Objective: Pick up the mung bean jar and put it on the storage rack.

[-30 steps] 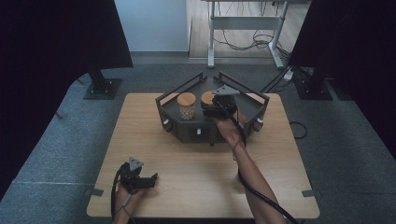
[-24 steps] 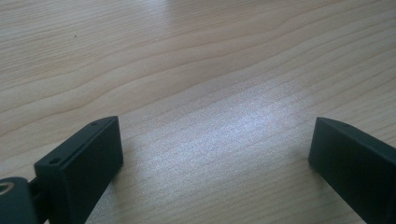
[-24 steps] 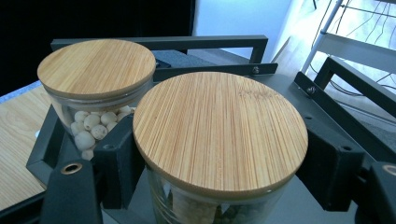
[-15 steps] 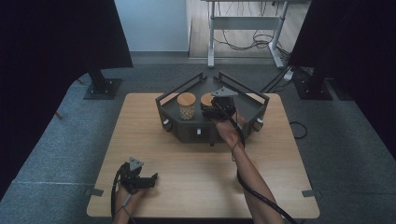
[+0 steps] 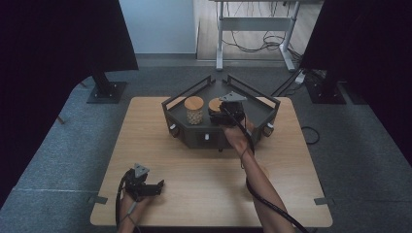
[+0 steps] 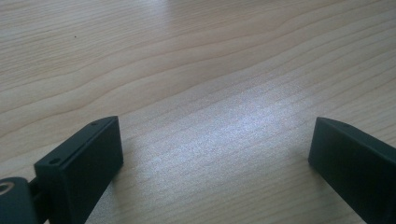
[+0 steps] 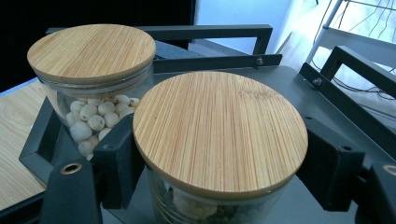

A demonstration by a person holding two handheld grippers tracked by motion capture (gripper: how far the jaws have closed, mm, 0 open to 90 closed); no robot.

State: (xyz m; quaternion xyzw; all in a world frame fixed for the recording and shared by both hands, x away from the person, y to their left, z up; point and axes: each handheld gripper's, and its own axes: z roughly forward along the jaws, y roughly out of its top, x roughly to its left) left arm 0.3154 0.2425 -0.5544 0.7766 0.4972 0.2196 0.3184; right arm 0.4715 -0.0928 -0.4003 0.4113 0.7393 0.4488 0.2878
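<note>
The right claw (image 7: 219, 163) is clenched on a glass jar (image 7: 205, 205) with a round, pale bamboo lid (image 7: 219, 130) — it stands in the dark tray (image 5: 252, 114) at the table's (image 5: 145, 141) far side, just right of a matching jar (image 5: 194, 109) of pale balls. The left claw (image 6: 215, 154) rests released.

Light wood tabletop (image 5: 194, 165) on grey carpet floor (image 5: 359, 160). Black curtains (image 5: 53, 53) hang left and right. Pale wall (image 5: 158, 24) behind, wood floor strip beyond. Metal-framed desk (image 5: 252, 29) at back, cables beneath.
</note>
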